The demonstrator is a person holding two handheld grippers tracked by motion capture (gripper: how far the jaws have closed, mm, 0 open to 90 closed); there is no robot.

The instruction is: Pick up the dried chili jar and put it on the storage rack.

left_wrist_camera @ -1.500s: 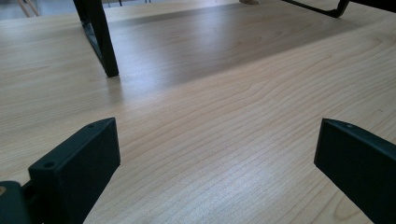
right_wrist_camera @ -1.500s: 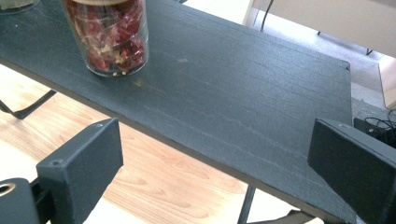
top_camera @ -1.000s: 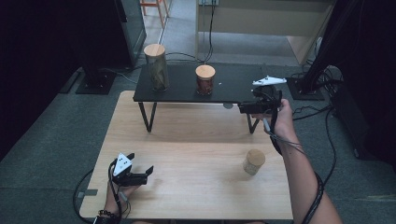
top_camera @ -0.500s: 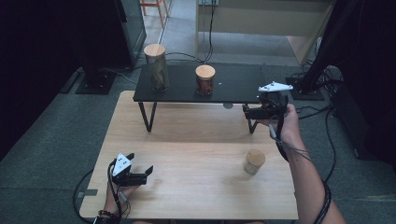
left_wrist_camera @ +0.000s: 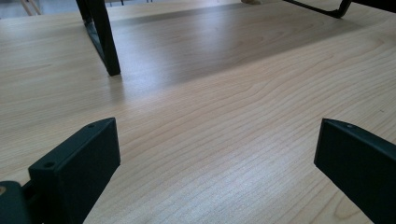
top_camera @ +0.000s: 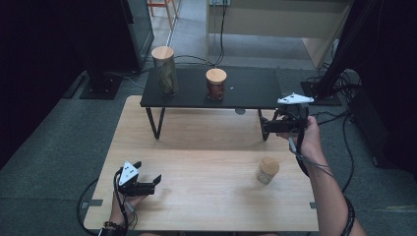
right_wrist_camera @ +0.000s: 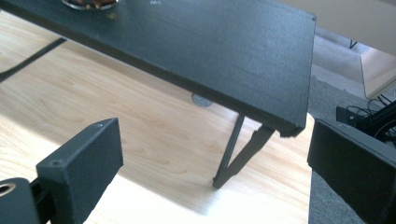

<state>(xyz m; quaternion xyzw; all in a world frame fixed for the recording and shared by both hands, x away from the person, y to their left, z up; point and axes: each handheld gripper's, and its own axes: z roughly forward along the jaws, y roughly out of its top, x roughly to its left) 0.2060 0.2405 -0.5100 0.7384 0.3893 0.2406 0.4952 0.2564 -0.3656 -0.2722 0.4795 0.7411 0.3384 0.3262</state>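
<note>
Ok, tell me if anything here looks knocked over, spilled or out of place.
Nothing stands out. The tall jar and the brown jar stand upright on the black shelf, the small jar upright on the wooden table. No spill shows.

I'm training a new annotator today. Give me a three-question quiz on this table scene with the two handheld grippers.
1. True or false: the right gripper holds a jar.
2. How many cork-lidded jars stand on the black shelf? A) one B) two C) three
3. Fill in: the short jar stands on the wooden ____, nearer the right gripper than the left gripper.

Key
1. False: in the right gripper view its jaws stand apart with nothing between them.
2. B: the tall jar and the dark jar.
3. table
</note>
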